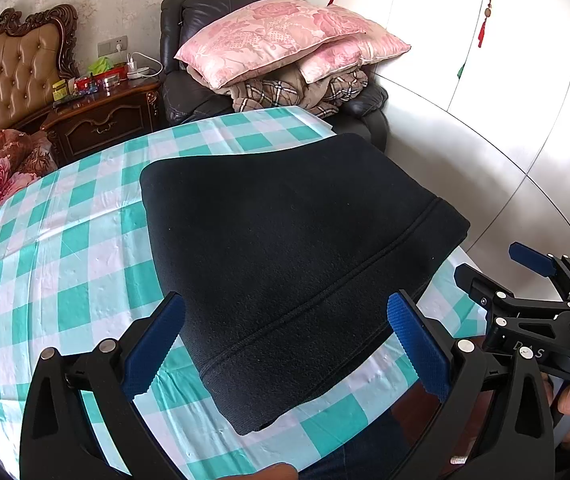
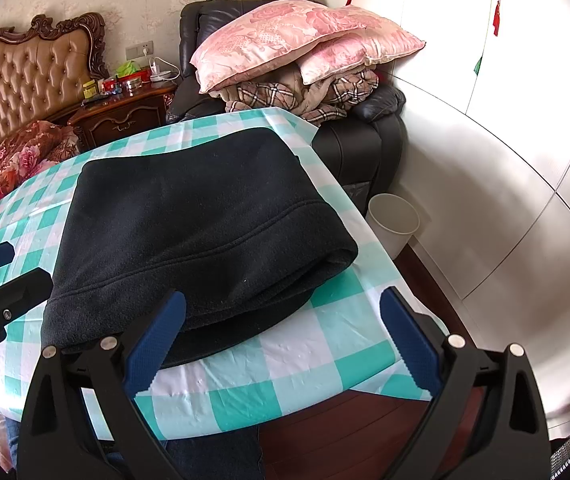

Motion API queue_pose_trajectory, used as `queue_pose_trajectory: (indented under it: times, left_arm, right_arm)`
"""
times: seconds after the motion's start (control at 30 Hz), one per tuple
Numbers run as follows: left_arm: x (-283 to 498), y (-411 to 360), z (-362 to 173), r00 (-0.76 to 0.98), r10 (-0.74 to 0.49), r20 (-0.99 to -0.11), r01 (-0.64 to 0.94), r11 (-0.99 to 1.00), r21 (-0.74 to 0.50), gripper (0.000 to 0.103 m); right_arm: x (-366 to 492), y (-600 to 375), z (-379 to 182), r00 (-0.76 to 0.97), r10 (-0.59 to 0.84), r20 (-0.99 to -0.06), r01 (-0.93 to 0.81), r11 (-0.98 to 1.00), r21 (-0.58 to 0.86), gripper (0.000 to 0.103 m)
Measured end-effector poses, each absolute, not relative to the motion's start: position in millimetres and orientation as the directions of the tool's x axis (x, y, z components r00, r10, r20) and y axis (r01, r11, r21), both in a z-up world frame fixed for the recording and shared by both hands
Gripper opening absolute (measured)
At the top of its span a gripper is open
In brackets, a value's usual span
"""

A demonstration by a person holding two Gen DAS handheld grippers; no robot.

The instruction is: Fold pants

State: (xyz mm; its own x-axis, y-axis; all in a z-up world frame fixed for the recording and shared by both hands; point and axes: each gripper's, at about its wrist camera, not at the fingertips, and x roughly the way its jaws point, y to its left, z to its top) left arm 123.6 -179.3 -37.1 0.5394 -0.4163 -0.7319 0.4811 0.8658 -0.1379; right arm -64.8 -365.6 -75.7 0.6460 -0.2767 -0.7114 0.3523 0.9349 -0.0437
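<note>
Lying folded into a thick black bundle, the pants (image 1: 285,264) rest on the checkered desk (image 1: 65,248) just ahead of both grippers. The left gripper (image 1: 285,344) and right gripper (image 2: 283,340) hover with jaws spread wide, holding nothing, the right one nearer the desk's corner.

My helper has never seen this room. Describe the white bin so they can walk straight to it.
Start at the table with the teal-and-white checked cloth where the folded black pants lie. Look down past its right edge to the floor, beside the dark leather armchair and against the white wardrobe. The white bin stands there, open-topped, plain and round, the only container on the floor.
</note>
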Motion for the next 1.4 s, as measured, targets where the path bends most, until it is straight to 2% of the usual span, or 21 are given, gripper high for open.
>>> queue_pose_trajectory:
  times: [1.4]
  left_arm:
    - [121.8,-183.7,-38.8,0.528,-0.428,-0.733,0.488,0.860,-0.151,0.098]
  right_arm:
    - [-66.3,-367.1,-77.6,0.644,-0.272,-0.715,0.351,0.935,-0.040,0.097]
